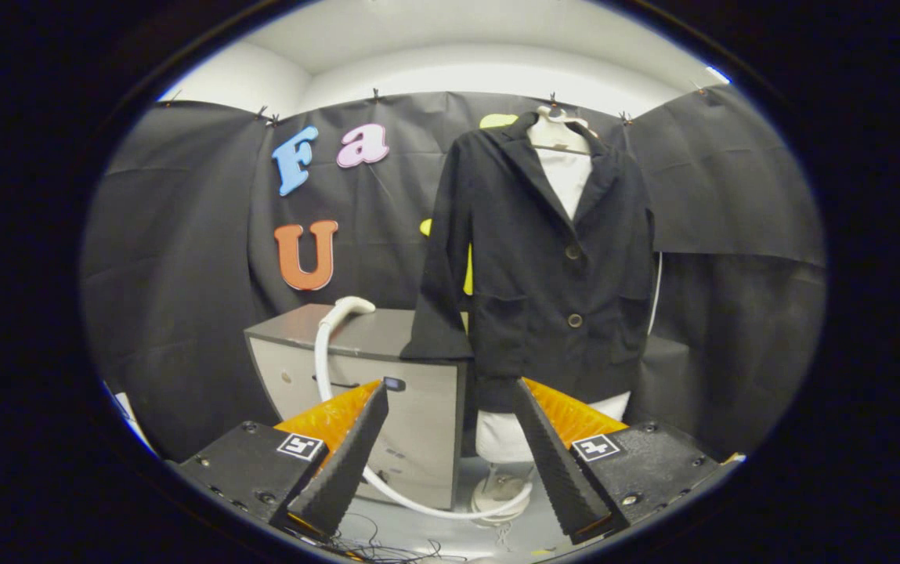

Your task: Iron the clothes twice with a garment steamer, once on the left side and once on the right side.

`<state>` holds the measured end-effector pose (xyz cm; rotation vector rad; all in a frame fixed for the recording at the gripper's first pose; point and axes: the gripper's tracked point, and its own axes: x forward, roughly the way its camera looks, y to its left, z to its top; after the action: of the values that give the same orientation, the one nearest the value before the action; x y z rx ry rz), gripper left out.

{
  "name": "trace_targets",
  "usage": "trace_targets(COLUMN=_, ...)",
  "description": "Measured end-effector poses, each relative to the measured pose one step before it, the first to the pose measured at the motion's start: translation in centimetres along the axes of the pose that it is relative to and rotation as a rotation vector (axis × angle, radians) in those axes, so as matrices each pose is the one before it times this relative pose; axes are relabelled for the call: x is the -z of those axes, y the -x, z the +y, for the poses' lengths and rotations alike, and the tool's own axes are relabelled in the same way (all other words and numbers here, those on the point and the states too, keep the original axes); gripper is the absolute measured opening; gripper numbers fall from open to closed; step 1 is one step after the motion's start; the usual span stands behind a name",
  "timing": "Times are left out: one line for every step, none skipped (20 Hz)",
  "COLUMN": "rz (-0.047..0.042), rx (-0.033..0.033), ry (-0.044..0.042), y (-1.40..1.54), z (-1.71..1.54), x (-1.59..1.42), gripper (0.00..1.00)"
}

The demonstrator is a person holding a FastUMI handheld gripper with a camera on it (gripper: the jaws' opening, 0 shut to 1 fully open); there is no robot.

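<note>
In the lower left of the frame sits the left of the two fingers (344, 462), a dark ribbed wedge backed by an orange panel and a black block with a small square marker. Just above and behind it, left of centre, a grey cabinet (418, 407) with drawer fronts stands against the black cloth wall. The garment steamer (349, 307) lies on the cabinet's top: its white head rests near the left edge of that top, and its white hose (324, 360) drops down the cabinet front, passes behind the left finger and curves along the floor (434, 536) toward the centre. Thin dark cables lie tangled on the floor at the bottom centre.

The gripper (450, 392) stands open, its fingers spread wide with nothing between them but the view of the cabinet front and the hose beyond.

Right of centre, beyond the fingers, the black jacket (543, 266) hangs buttoned on a white mannequin torso (563, 168), whose neck shows at the collar in the upper middle and whose lower body and round base (500, 493) show beneath the hem. One sleeve hangs over the cabinet's right end. In the lower right sits the right finger, matching the left, its tip overlapping the jacket's hem in this view.
</note>
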<state>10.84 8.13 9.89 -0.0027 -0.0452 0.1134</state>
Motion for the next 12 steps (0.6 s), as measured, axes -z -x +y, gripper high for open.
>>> trace_targets(rz=-0.00905, rx=-0.02303, ry=0.00799, y=-1.505, z=0.99, x=-1.201, gripper=1.0)
trace_targets(rz=-0.00996, rx=-0.02218, ry=0.00392, y=-1.681, z=1.011, x=-0.995, gripper=1.0)
trace_targets(rz=-0.00786, rx=-0.02481, ry=-0.00037, y=-1.764, z=1.168, x=-1.09, gripper=1.0)
trace_targets(rz=0.00131, rx=-0.0234, ry=-0.00224, y=-2.096, z=0.925, x=-0.56, gripper=1.0)
trace_targets(rz=-0.00364, rx=-0.01759, ry=-0.00463, y=-1.968, z=0.791, x=-0.925, gripper=1.0)
trace_targets(rz=-0.00303, rx=-0.01725, ry=-0.00379, y=-1.818, z=0.716, x=-0.756, gripper=1.0)
trace_targets(rz=-0.00414, rx=-0.01477, ry=-0.00152, y=-1.865, z=0.897, x=-0.884, gripper=1.0)
trace_targets(rz=0.00202, rx=-0.01383, ry=-0.00211, y=-1.905, z=0.844, x=-0.624, gripper=1.0)
trace_targets(rz=0.00378, rx=-0.02176, ry=0.00016, y=-1.866, z=1.038, x=-0.588, gripper=1.0)
trace_targets(rz=0.0035, rx=-0.01385, ry=0.00091, y=-1.925, z=1.031, x=-0.356, gripper=1.0)
trace_targets(rz=0.00996, rx=-0.0127, ry=0.002, y=-2.003, z=0.809, x=-0.324, gripper=1.0)
trace_targets(rz=0.01499, rx=-0.01298, ry=0.00116, y=-1.856, z=0.926, x=-0.036, gripper=1.0)
